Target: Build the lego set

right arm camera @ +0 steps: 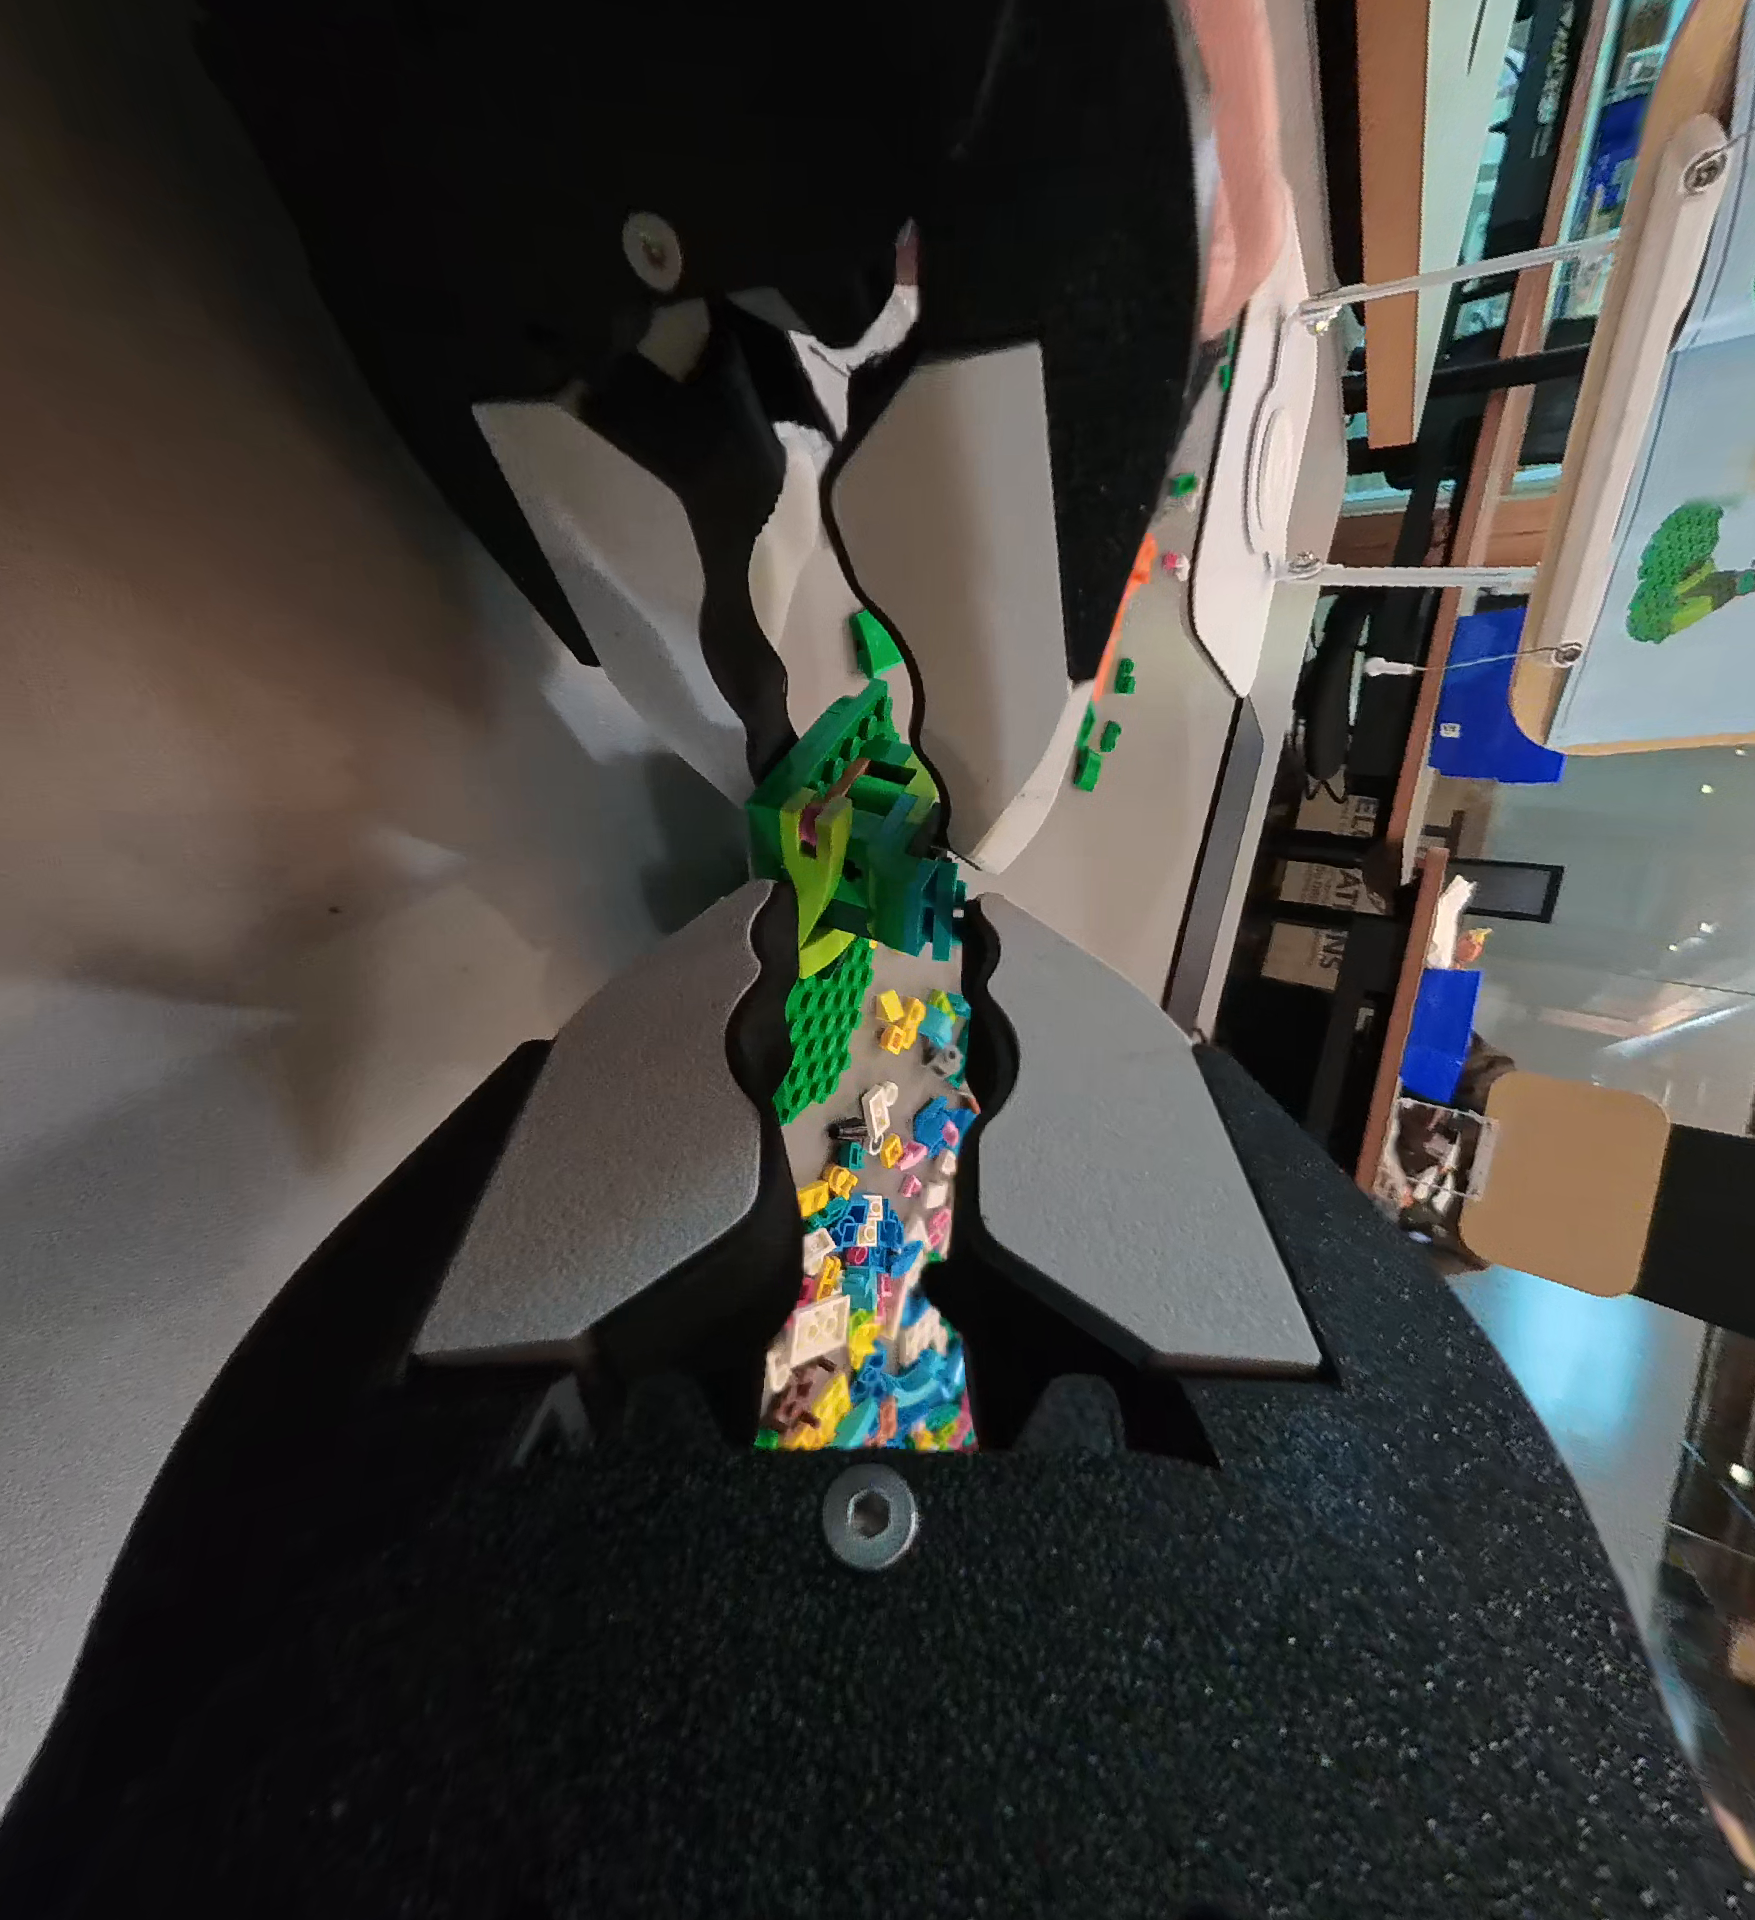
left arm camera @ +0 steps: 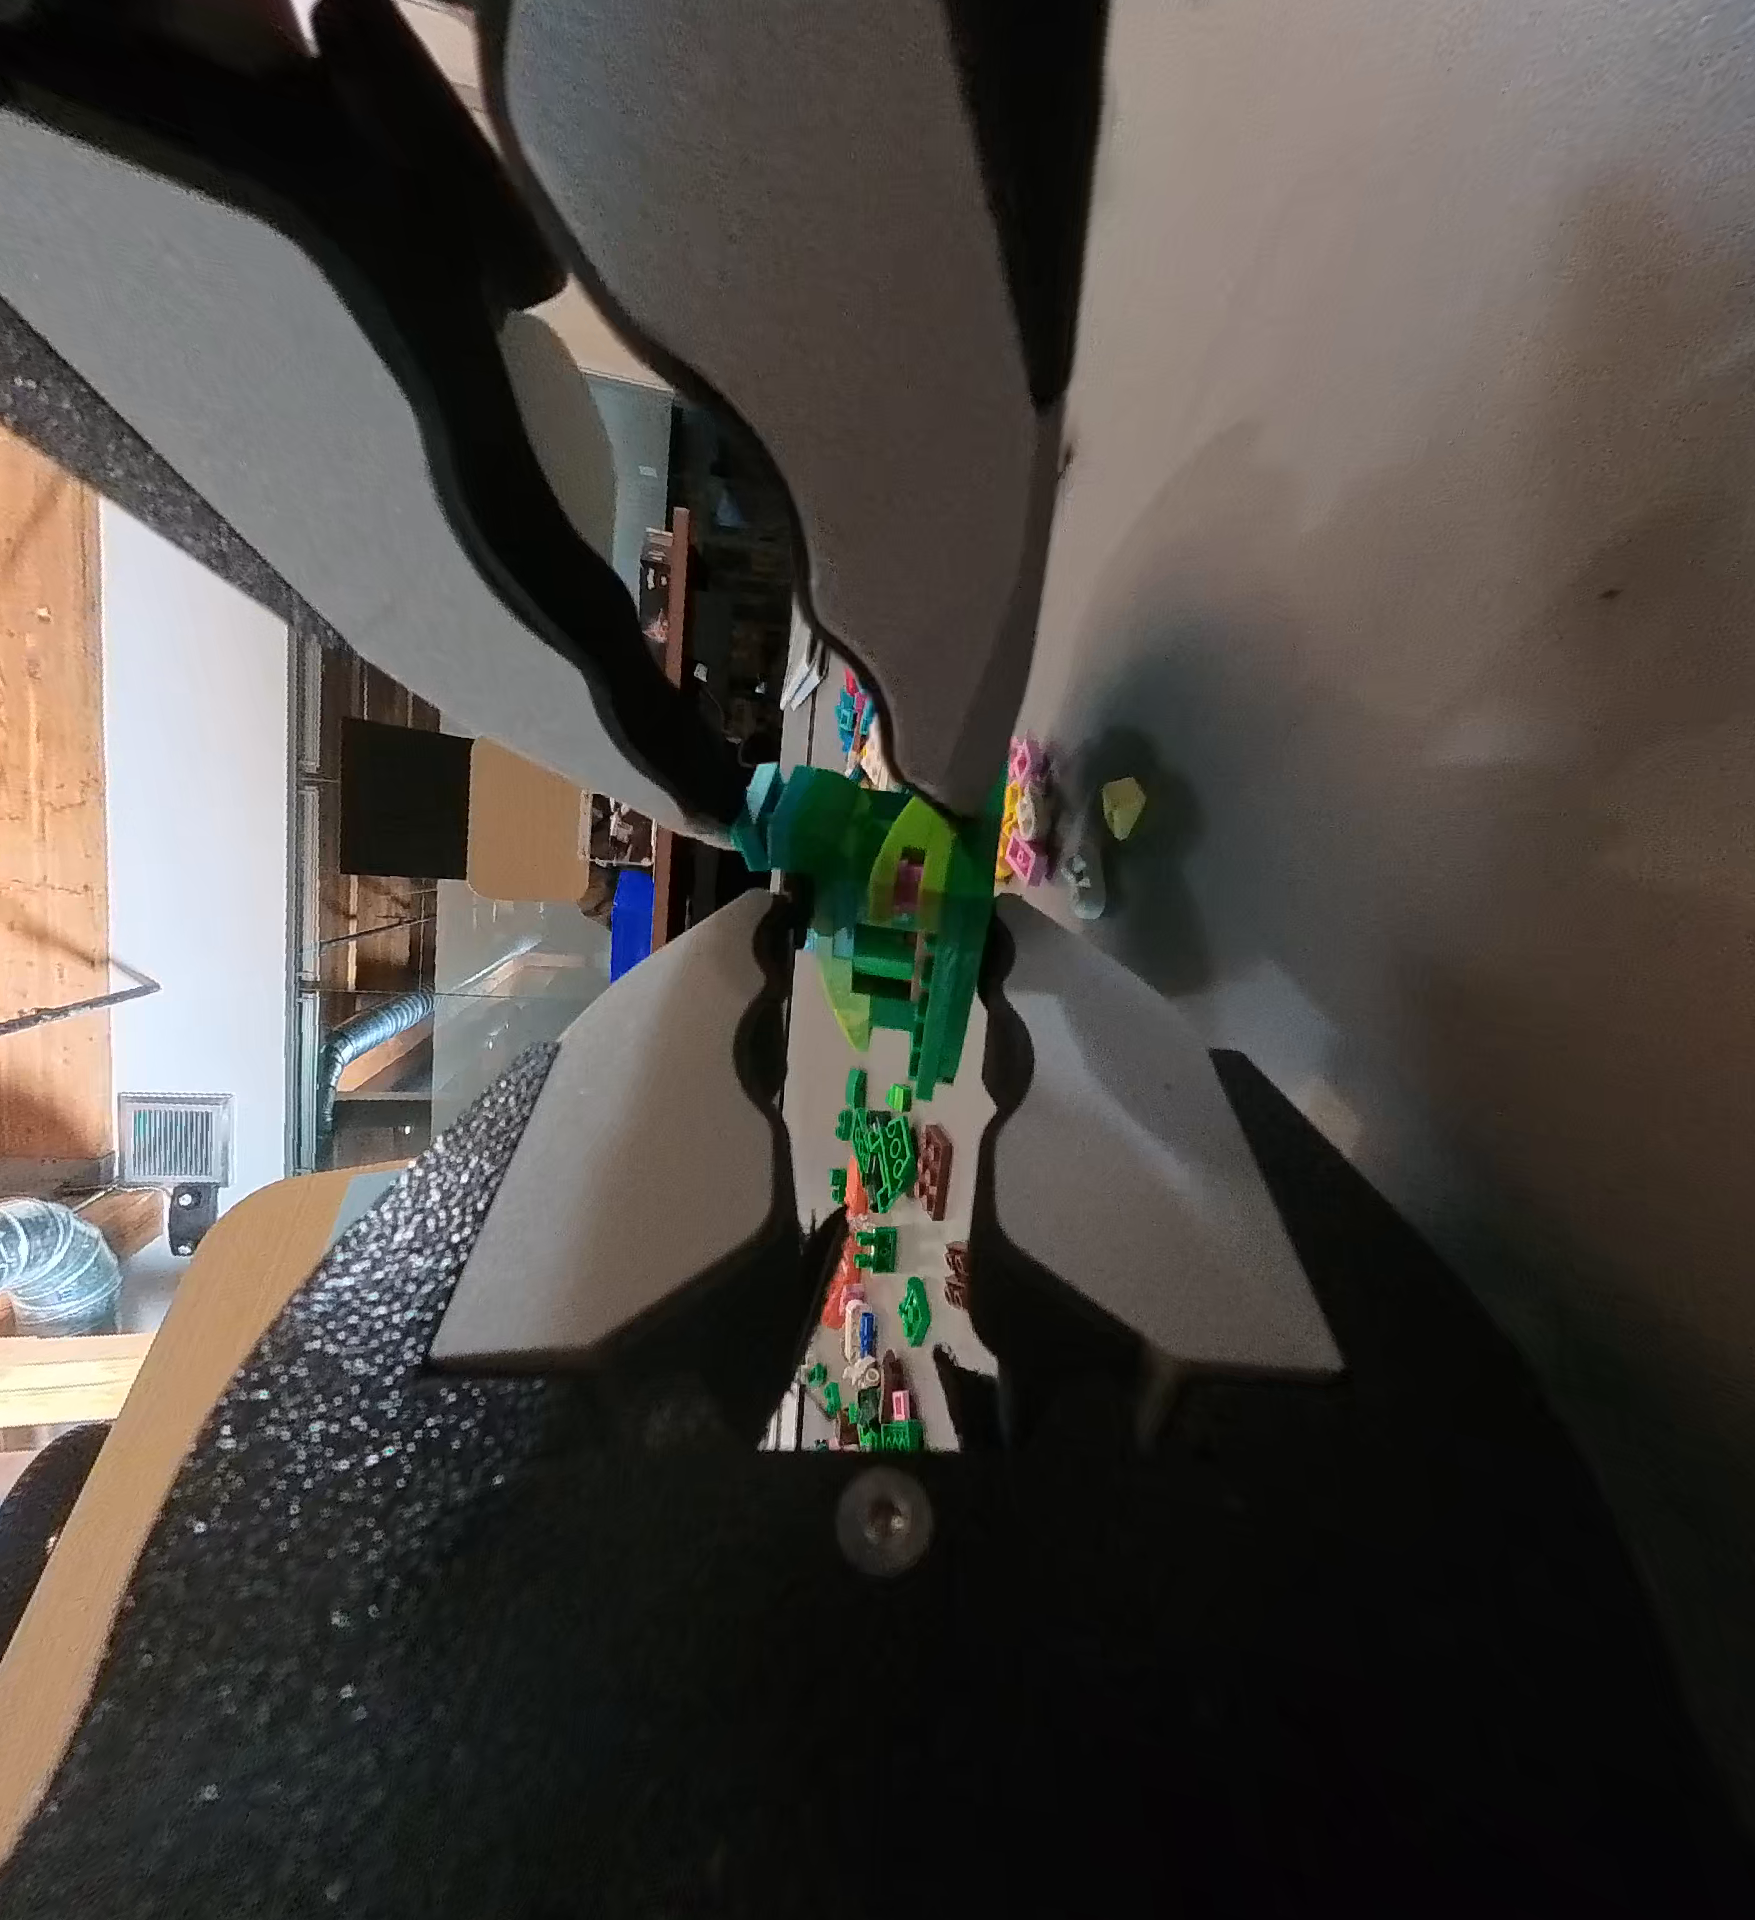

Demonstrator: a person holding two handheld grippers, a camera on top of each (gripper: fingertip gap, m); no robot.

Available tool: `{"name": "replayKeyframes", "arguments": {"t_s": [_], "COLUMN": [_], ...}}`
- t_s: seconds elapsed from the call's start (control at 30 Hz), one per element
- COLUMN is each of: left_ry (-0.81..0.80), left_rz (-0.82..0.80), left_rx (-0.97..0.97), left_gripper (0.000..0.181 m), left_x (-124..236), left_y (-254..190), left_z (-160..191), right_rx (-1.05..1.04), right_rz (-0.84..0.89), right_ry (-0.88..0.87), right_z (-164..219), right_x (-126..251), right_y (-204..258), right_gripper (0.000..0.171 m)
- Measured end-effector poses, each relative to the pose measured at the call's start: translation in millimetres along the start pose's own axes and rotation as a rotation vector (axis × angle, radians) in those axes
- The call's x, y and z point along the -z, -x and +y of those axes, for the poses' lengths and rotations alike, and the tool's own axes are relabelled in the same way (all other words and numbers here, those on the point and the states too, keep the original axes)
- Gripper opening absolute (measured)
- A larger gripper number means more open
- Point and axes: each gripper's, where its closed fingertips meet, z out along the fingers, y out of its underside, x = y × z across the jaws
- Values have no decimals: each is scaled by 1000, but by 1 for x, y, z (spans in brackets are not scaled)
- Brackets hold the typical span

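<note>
Green lego assembly (left arm camera: 894,914) held off the grey worktop (left arm camera: 1475,520), pinched between both: left gripper (left arm camera: 883,935) clamped on its green plate end, right gripper (right arm camera: 868,914) clamped on the teal end (lime leaf between). Loose bricks (right arm camera: 873,1268) scattered on the worktop behind.

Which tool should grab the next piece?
Probably the right tool: it pinches only the teal end of the green build, above the colourful loose pieces. The left tool grips the build's body.
</note>
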Motion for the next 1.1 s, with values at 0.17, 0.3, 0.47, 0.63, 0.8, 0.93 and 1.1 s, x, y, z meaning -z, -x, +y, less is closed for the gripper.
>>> {"name": "replayKeyframes", "arguments": {"t_s": [0.17,0.3,0.47,0.63,0.8,0.93,1.1], "left_ry": [-17,-20,-18,-31,-46,-44,-53], "left_rz": [4,5,16,21,31,53,69], "left_rx": [-15,-11,4,1,44,64,107], "left_gripper": [34,34,34,34,34,34,34], "left_x": [1,1,1,1,2,1,1], "left_y": [-2,-1,-2,-3,-2,-4,-3], "left_z": [-3,-3,-1,-4,-5,-3,-3], "right_rx": [-76,-91,-84,-123,-81,-41,-29], "right_rz": [-64,-65,-32,-57,-26,22,73], "right_ry": [-47,-56,-41,-56,-42,-9,18], "right_z": [-1,-2,-2,-2,-3,-3,-6], "right_x": [4,3,2,6,5,4,6], "right_y": [1,0,0,-1,-3,-3,-4], "right_gripper": [24,24,24,16,17,17,16]}}
